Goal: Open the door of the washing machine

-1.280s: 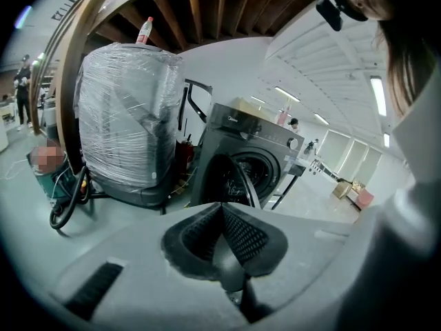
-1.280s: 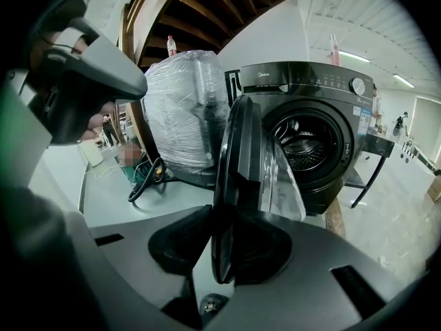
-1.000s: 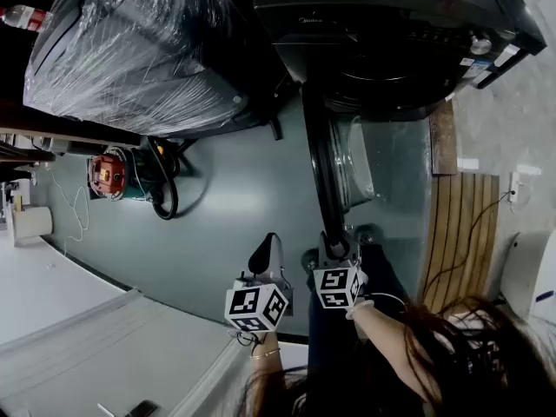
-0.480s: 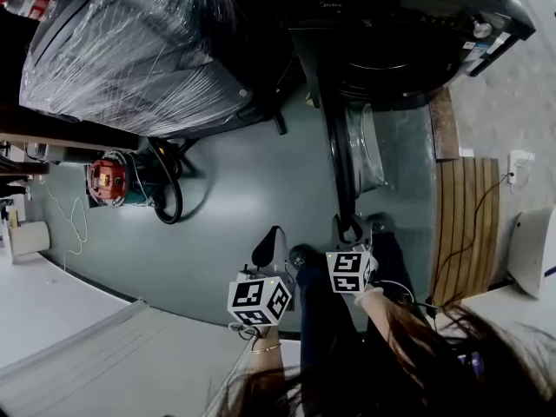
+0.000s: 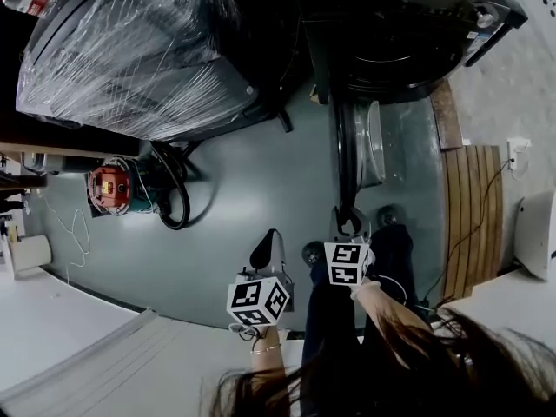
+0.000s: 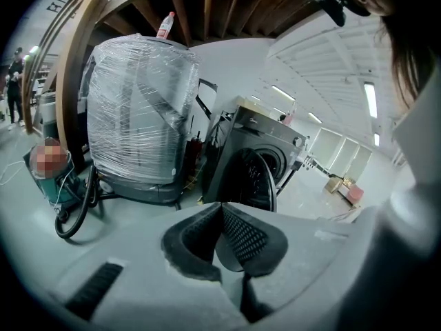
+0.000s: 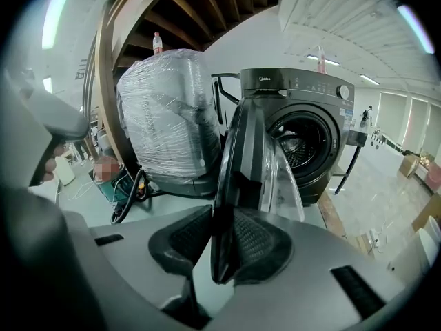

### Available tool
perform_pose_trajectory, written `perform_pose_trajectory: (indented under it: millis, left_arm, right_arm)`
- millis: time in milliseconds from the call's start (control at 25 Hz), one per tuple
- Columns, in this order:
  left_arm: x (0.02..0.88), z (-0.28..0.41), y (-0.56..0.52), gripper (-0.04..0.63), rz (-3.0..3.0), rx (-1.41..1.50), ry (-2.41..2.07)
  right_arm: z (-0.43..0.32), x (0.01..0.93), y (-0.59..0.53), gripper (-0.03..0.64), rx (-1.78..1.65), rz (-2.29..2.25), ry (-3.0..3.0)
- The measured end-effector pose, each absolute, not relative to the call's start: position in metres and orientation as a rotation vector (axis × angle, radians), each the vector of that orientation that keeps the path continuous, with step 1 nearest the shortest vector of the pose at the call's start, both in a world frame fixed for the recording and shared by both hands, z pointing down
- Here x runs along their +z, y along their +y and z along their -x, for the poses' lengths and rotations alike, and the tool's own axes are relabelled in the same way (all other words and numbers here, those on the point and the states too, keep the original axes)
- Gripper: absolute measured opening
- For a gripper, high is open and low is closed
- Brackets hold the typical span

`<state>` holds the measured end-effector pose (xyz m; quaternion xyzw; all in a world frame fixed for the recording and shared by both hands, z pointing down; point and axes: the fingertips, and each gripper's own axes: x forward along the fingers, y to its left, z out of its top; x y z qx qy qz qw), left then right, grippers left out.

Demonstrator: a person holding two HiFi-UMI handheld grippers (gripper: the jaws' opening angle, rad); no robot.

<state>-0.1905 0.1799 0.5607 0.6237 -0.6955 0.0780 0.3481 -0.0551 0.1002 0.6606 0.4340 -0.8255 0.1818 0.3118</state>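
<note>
**Door swung out, right gripper on its rim**

The dark grey front-loading washing machine (image 5: 408,24) stands at the far side of the grey-green floor (image 5: 234,198). Its round, dark-rimmed door with the bulging clear glass (image 5: 354,146) stands out from the drum opening, edge-on to the person and roughly square to the machine's front. The right gripper (image 5: 348,221) is clamped on the outer rim of that door. In the right gripper view the rim runs down between the ribbed pads (image 7: 258,238), which press it from both sides. The left gripper (image 5: 268,248) hangs just beside it over the floor, jaws closed together with nothing between them (it looks to have no part in this job). A bulky appliance wrapped in clear plastic film (image 5: 130,50) stands to the left, well apart from the door.

By my reading the opening step is nearly finished, since the drum mouth is fully exposed. What remains is a little more swing along the hinge's arc, if any. After that the jaws must part fully before the gripper draws back, so that no pad drags the door shut again.
</note>
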Motion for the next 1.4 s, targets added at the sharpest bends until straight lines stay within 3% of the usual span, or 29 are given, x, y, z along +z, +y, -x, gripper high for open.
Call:
perform_pose_trajectory:
  millis: [1400]
  left_arm:
    - [0.556,0.315,0.172,0.015,-1.634,0.147,-1.817]
  right_arm:
    - [0.190,0.664,0.115,0.106,0.600,-1.230,-2.079]
